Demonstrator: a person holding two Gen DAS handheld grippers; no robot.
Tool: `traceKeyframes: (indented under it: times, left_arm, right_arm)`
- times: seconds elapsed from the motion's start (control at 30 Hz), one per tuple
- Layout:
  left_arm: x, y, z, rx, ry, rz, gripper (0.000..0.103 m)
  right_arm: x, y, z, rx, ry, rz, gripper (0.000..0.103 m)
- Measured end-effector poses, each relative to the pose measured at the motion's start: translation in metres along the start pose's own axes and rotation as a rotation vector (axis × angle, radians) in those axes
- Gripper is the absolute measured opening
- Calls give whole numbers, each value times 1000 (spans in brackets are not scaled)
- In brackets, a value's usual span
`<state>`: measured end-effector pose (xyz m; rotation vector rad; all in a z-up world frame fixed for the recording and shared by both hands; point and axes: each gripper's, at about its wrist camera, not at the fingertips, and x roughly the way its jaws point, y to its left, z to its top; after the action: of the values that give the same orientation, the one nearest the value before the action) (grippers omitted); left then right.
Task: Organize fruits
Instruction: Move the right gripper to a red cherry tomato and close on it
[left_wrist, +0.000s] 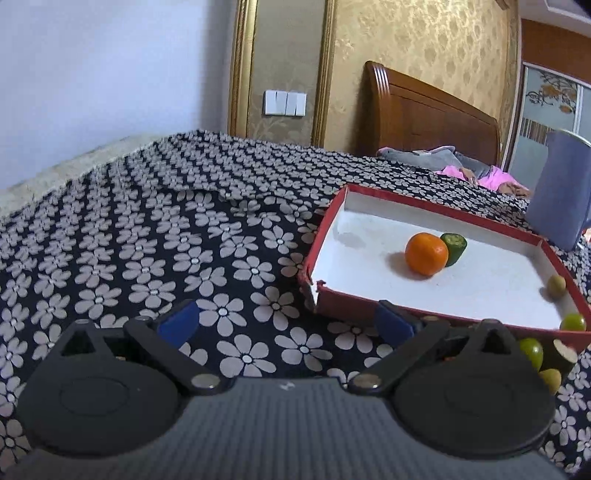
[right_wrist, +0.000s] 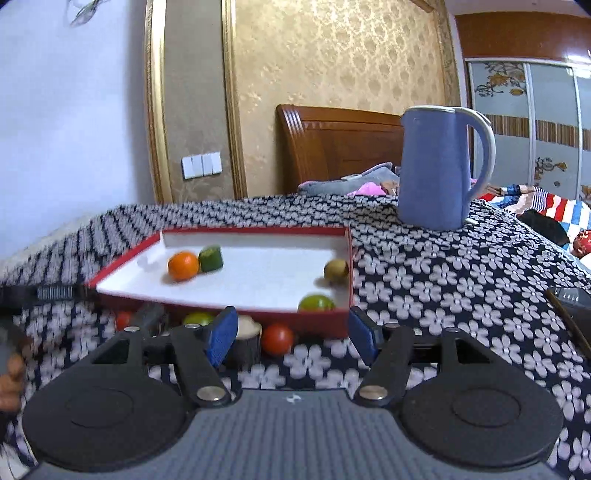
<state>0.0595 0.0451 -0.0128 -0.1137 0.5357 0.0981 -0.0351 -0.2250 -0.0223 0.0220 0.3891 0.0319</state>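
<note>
A red box with a white inside (left_wrist: 436, 216) (right_wrist: 258, 231) lies on the flowered cloth. In it are an orange (left_wrist: 426, 253) (right_wrist: 183, 265), a dark green cucumber piece (left_wrist: 455, 246) (right_wrist: 211, 259), a yellowish fruit (left_wrist: 556, 285) (right_wrist: 336, 270) and a green fruit (left_wrist: 573, 322) (right_wrist: 316, 302). Outside its near wall lie a red tomato (right_wrist: 277, 339), a cut cucumber piece (right_wrist: 246, 341), a green lime (right_wrist: 198, 318) (left_wrist: 531, 352) and another red fruit (right_wrist: 123, 319). My left gripper (left_wrist: 286, 325) is open and empty, left of the box. My right gripper (right_wrist: 293, 338) is open and empty, just before the box's near wall.
A blue kettle (right_wrist: 439, 166) (left_wrist: 561, 188) stands on the cloth behind the box to the right. A wooden headboard (left_wrist: 424, 114) and clothes (left_wrist: 476, 170) lie beyond. A dark object (right_wrist: 569, 306) sits at the right edge. The cloth's left edge drops off by the white wall.
</note>
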Motion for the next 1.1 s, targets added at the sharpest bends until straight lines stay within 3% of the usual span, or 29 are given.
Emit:
traceKeyframes:
  times: [0.23,0.47,0.57,0.73,0.83,0.93,1.1]
  left_arm:
    - [-1,8,-1,-45,14,-19,101]
    - [-5,6,-2,-36,-1,-21,103]
    - [-6,5,-1,-35,-3,-20,103]
    - [-5,6,-1,-45,3,-27,103]
    - [-5,6,-1,-45,5,-29,103]
    - [-6,7,-1,-45,2,-29,103]
    - [-5,7,-1,-43,4,-31,103]
  right_arm:
    - [15,1,-2,-68,55,-58,65]
    - [38,11,4,-190,136,-67,48]
    - [46,15,7,-221,161,-58,47]
    - [51,29,6,-251,160,-30,46]
    - [50,34,6,-218,171,64,46]
    - [57,37,4,-231,180,14,45]
    - [66,33,4,-217,202,9,40]
